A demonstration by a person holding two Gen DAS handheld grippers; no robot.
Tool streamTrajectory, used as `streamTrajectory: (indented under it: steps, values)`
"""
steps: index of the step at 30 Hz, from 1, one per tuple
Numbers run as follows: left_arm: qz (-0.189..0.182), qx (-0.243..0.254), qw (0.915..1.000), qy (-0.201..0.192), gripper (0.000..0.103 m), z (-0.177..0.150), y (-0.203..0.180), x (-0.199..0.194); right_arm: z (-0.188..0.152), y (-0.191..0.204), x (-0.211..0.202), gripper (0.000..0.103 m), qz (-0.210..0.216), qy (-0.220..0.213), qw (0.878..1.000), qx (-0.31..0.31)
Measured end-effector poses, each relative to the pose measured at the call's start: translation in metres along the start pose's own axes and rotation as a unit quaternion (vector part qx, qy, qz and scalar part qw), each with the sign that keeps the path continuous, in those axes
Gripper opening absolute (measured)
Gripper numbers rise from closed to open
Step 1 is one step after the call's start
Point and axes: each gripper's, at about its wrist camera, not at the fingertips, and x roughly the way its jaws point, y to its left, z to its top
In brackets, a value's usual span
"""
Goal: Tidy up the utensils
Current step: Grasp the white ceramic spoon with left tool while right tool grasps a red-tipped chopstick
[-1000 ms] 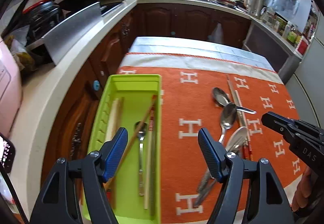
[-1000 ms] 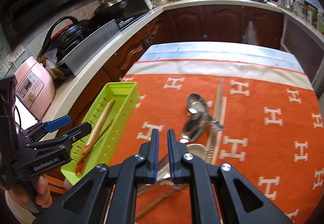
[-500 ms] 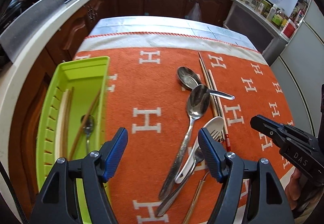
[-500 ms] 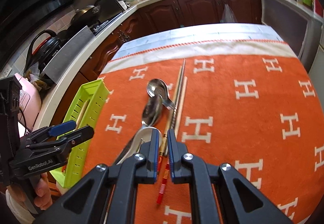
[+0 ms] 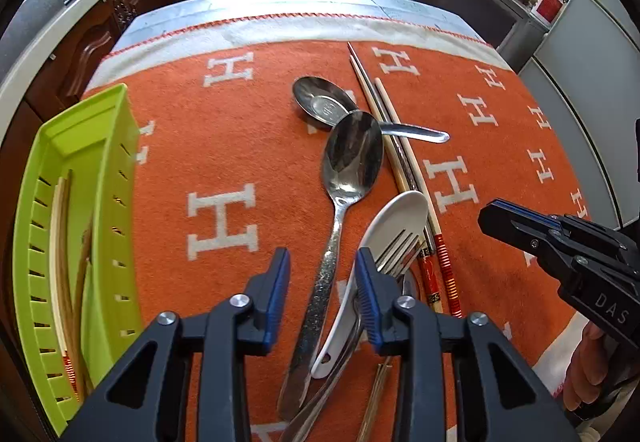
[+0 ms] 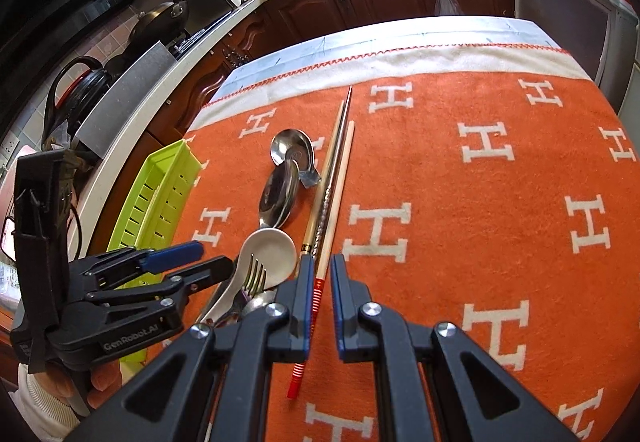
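Left hand-held gripper [image 5: 323, 278]: It points down at the pile of utensils. Its jaws have just been closing and are partly open now. The long handle of the big steel spoon [image 5: 352, 162] lies in the gap between the blue pads, but the pads do not press on it.
Right hand-held gripper [image 6: 320, 298]: Its jaws are almost closed, with only a thin slit between them. It hangs over the red-striped end of a chopstick [image 6: 334, 202]. I cannot tell if it touches the chopstick.
Pile of utensils: They lie in the middle of the bench, on an orange cloth [image 5: 224, 146] with white H letters. There is the big steel spoon, a small steel spoon [image 5: 320, 104] farther away, a white spoon [image 5: 396, 218], a fork [image 5: 400, 246] lying on the white spoon, and some chopsticks on the right side of the spoons.
Green tray [image 5: 104, 146]: It sits at the left edge of the cloth, well apart from the pile. Some wooden chopsticks [image 5: 60, 242] lie in it.
Person: A hand [image 6: 104, 382] holds the left gripper, with a light sleeve [image 6: 40, 410] below it.
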Motion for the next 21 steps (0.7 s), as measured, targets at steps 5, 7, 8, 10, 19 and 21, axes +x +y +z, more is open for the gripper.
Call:
streamTrajectory:
  steps: [5,7,8,10,19,21]
  values:
    - [-0.018,0.007,0.9998,0.006,0.028,0.002,-0.004,0.005,-0.001,-0.001,0.003,0.009,0.002,0.003,1.000,-0.001]
    - [-0.026,0.012,0.9996,0.004,0.028,0.003,-0.007,0.006,-0.001,-0.002,0.004,0.009,0.002,0.005,1.000,0.000]
    - [-0.029,0.015,0.9994,0.004,0.028,0.004,-0.008,0.007,-0.001,-0.003,0.006,0.009,0.002,0.007,1.000,0.001]
    - [-0.031,0.022,0.9993,0.004,0.028,0.006,-0.011,0.009,-0.002,-0.003,0.008,0.009,0.002,0.011,1.000,0.003]
    - [-0.042,0.055,0.9975,-0.014,0.006,0.006,-0.024,0.015,-0.004,-0.003,0.017,0.009,0.003,0.024,1.000,0.002]
    - [-0.048,0.046,0.9975,-0.022,0.004,0.006,-0.023,0.013,-0.004,-0.002,0.018,0.009,0.002,0.026,1.000,0.003]
